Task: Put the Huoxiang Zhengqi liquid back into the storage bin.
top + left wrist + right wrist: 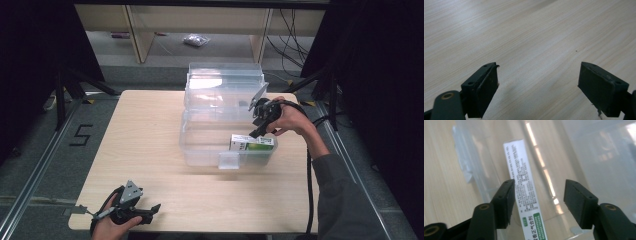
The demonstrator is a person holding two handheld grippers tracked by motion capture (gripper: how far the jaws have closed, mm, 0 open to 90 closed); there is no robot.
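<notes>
A white and green carton [252, 143] lies on its side in the front right corner of a clear plastic bin [200, 147] on the table. My right gripper [260, 128] hangs just above that carton and points down at it. In the right gripper view the jaws [539, 192] stand open, and the carton's printed white face [522, 176] runs below the gap nearer the left jaw; the pads do not press on it. My left gripper [155, 210] rests near the table's front left edge. It is open [537, 75] over bare wood with nothing between its pads.
The bin's clear lid [225, 77] stands folded back behind it at the table's far edge. A latch tab [229, 160] sticks out of the bin's front wall. The light wooden table [145, 130] has free room to the left and in front of the bin.
</notes>
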